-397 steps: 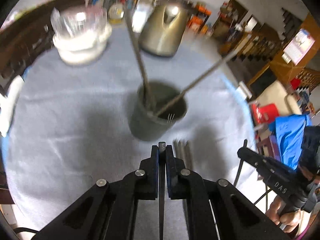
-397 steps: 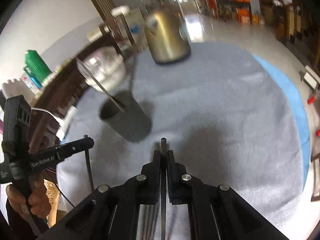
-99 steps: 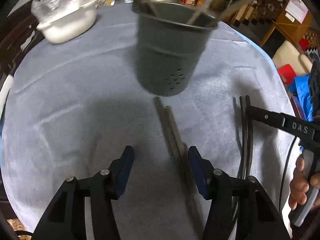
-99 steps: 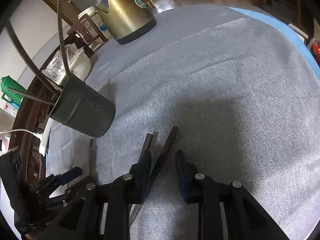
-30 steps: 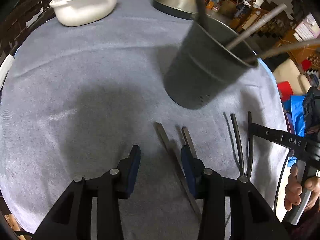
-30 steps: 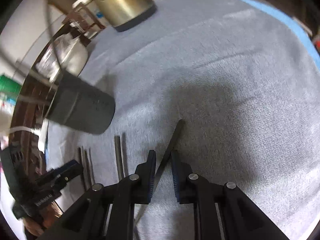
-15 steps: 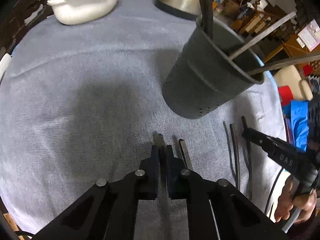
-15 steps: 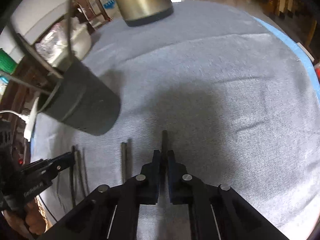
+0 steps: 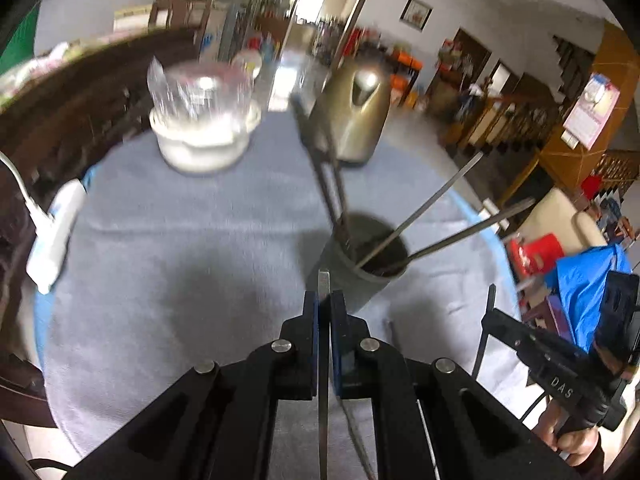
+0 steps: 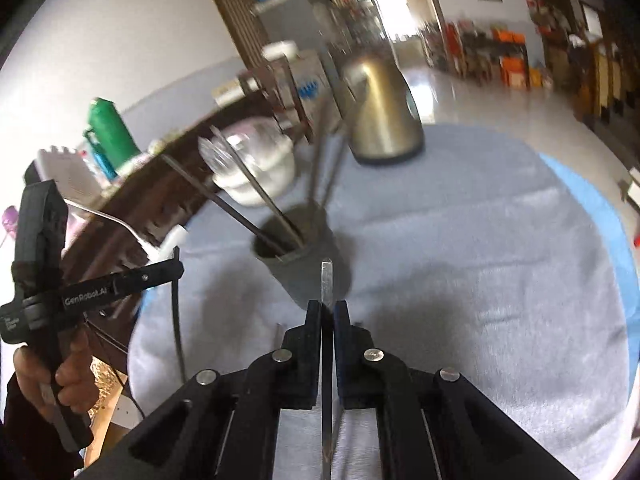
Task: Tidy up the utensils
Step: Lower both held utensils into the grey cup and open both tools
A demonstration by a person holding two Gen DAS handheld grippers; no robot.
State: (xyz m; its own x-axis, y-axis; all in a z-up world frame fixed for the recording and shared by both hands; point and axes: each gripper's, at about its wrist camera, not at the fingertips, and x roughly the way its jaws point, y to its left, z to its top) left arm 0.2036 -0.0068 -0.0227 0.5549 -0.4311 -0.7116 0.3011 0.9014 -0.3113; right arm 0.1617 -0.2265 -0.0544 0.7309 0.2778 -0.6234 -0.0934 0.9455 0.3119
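A dark grey utensil holder (image 9: 362, 262) stands on the grey cloth with several utensil handles sticking out; it also shows in the right wrist view (image 10: 302, 258). My left gripper (image 9: 324, 306) is shut on a flat metal utensil handle (image 9: 323, 282), held above the cloth just before the holder. My right gripper (image 10: 328, 312) is shut on another flat metal utensil handle (image 10: 327, 280), also raised near the holder. Each gripper shows in the other's view, the right one at the right edge (image 9: 490, 298) and the left one at the left edge (image 10: 174, 264), each with a dark utensil hanging from it.
A brass kettle (image 9: 354, 120) and a white bowl with a clear lid (image 9: 204, 132) stand at the table's far side. A white power strip (image 9: 54, 236) lies at the left edge. One utensil (image 9: 394, 332) lies on the cloth by my left gripper. A wooden rail runs behind.
Both grippers have shut on utensils lying on the cloth and lifted them clear of it. The views now look down on the holder from higher up.
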